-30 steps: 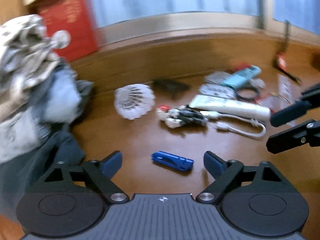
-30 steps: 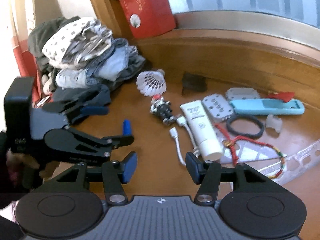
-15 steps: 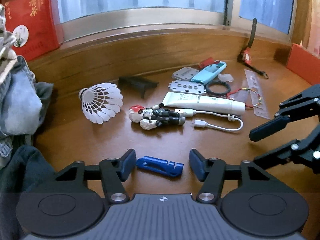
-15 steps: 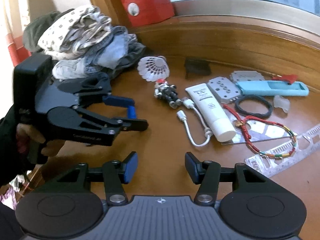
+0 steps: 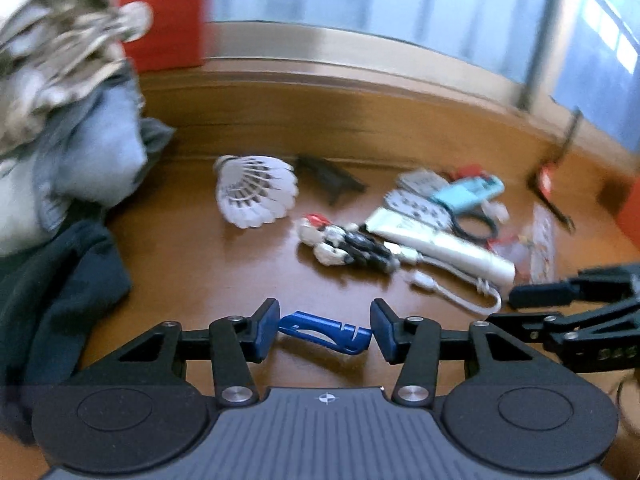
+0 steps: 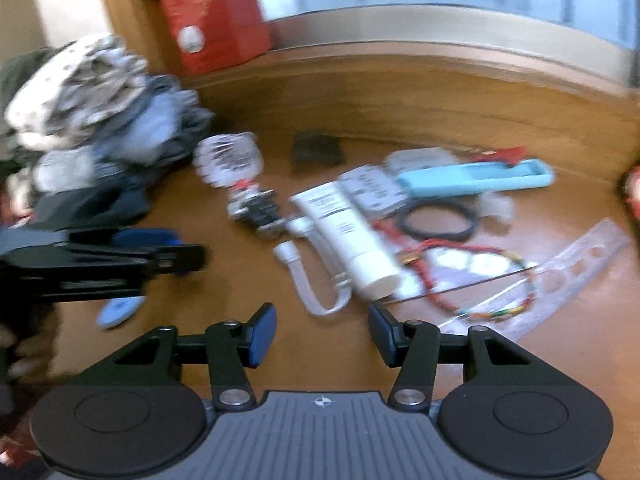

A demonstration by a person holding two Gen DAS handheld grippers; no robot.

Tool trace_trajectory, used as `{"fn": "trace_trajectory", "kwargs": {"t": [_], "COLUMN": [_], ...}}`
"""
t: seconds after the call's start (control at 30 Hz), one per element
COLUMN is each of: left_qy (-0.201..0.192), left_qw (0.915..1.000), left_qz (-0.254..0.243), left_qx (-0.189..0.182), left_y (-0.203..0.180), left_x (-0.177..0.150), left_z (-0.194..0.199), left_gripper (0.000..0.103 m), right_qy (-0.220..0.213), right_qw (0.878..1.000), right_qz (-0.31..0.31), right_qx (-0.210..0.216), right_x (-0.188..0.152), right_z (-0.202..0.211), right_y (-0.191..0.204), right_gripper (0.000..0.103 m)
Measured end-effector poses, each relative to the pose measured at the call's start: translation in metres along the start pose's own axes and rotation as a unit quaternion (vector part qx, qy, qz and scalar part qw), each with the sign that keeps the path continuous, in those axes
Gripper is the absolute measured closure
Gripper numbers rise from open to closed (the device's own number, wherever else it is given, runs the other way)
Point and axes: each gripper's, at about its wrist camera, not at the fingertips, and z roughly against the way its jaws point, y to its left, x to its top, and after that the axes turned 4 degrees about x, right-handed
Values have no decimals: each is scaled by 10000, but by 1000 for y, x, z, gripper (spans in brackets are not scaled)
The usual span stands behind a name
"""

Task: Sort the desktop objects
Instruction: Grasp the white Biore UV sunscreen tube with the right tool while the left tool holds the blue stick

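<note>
Two grippers are seen over a brown wooden desktop (image 5: 192, 264). The left gripper (image 5: 324, 330) is parted just wide enough that a small blue plastic clip-shaped tool (image 5: 325, 333) is bracketed end to end between its blue-padded fingers (image 5: 267, 322); whether it's actually pinched can't be told, too blurry. The right gripper (image 6: 322, 334) is spread wide with nothing between its fingers, hovering just short of a white charging cable (image 6: 316, 288) and a white squeeze tube (image 6: 348, 236). A white feather shuttlecock (image 5: 256, 192) and a small toy figure (image 5: 344, 242) are spotted further back, beside a pile of clothes (image 5: 60, 152).
</note>
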Motion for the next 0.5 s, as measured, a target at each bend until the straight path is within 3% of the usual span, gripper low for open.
{"fn": "trace_trajectory", "kwargs": {"t": [0.13,0.3,0.5], "left_qy": [-78,-116,-200], "left_qw": [9997,9999,9998], "left_qz": [231,65,84], "left_qx": [26,55,37], "left_y": [-1,-5,-1], "left_x": [0,-1,1], "left_z": [5,8,13], "left_gripper": [53,53,53], "right_qy": [-137,-442,-474], "right_qw": [9987,9975,9963], "right_qz": [-211,-247,-358], "right_qx": [-452,-494,-613], "right_x": [2,1,2], "right_z": [-1,9,12], "right_y": [-10,-10,-17], "right_gripper": [52,54,59]}}
